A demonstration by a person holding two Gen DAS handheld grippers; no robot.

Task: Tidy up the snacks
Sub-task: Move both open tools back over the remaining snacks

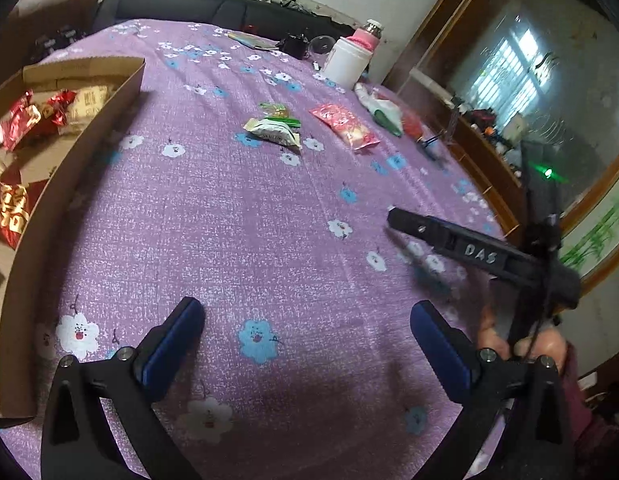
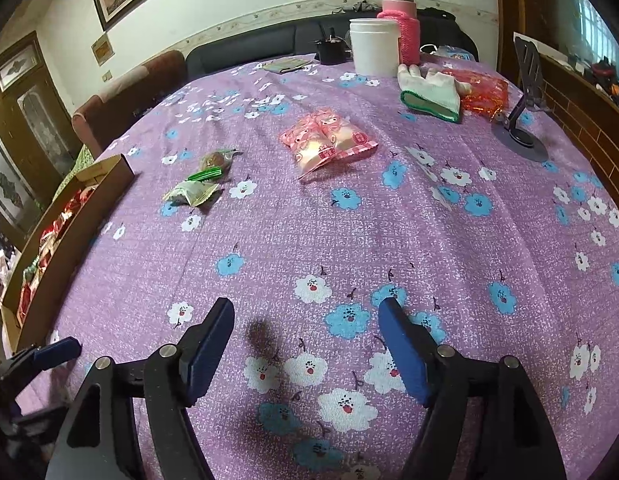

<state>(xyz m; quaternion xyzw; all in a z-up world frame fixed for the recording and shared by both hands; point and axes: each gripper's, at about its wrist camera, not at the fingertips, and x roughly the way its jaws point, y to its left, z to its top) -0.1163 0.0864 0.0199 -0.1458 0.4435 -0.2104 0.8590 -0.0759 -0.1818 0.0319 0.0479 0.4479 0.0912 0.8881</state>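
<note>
Left hand-held gripper (image 1: 307, 326) angled down over tablecloth (image 1: 249, 208), wide open, empty, right hand-held gripper (image 2: 305, 330) likewise

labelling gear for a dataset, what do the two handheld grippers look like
Both the left gripper and the right gripper have black angular frames with silver bolts and blue pads inside the fingers. The right one's body bears white "DAS" lettering; a dark red sleeve shows behind it.
</note>
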